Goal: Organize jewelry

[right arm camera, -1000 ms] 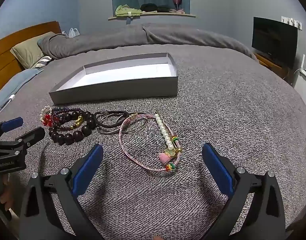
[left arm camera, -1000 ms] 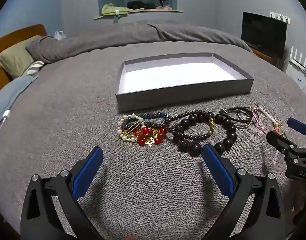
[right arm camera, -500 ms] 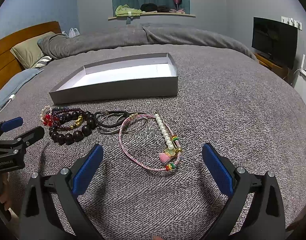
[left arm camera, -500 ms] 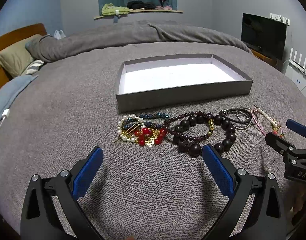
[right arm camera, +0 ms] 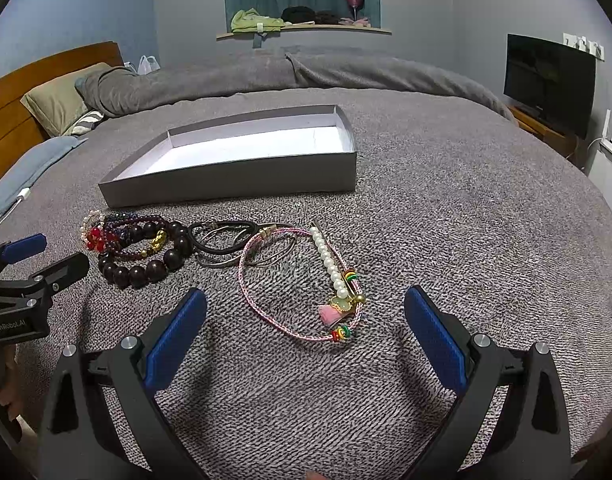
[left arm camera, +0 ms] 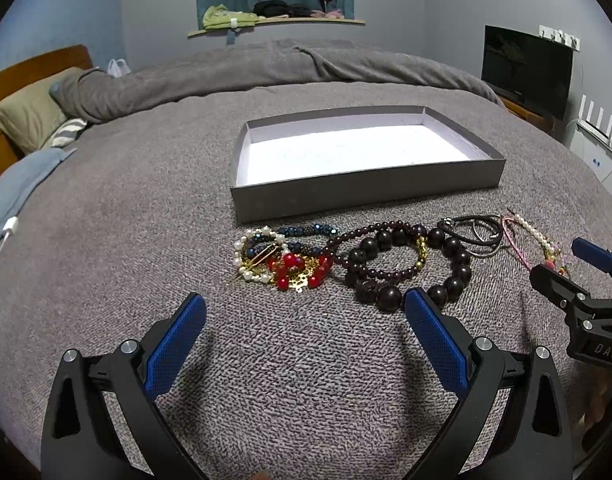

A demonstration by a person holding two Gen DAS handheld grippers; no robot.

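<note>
A grey shallow box (left arm camera: 365, 184) with a white inside lies on the grey bedspread; it also shows in the right wrist view (right arm camera: 234, 184). In front of it lies a row of jewelry: a pearl, red and gold cluster (left arm camera: 282, 264), dark bead bracelets (left arm camera: 409, 264) (right arm camera: 146, 256), black bangles (left arm camera: 473, 232) (right arm camera: 222, 240), and a pink cord bracelet with a pearl pin (right arm camera: 325, 280). My left gripper (left arm camera: 306, 320) is open and empty just short of the beads. My right gripper (right arm camera: 306, 312) is open and empty over the pink bracelet's near side.
A rolled grey duvet (left arm camera: 266, 68) and pillows (left arm camera: 30, 112) lie at the back. A TV (right arm camera: 549, 80) stands at right. A white cable (left arm camera: 6, 232) lies at the bed's left edge. Each gripper shows at the side of the other's view (left arm camera: 577, 292) (right arm camera: 34, 272).
The left gripper has drawn slightly back from the jewelry. The right view is nearly unchanged. Both grippers stay open and empty.
</note>
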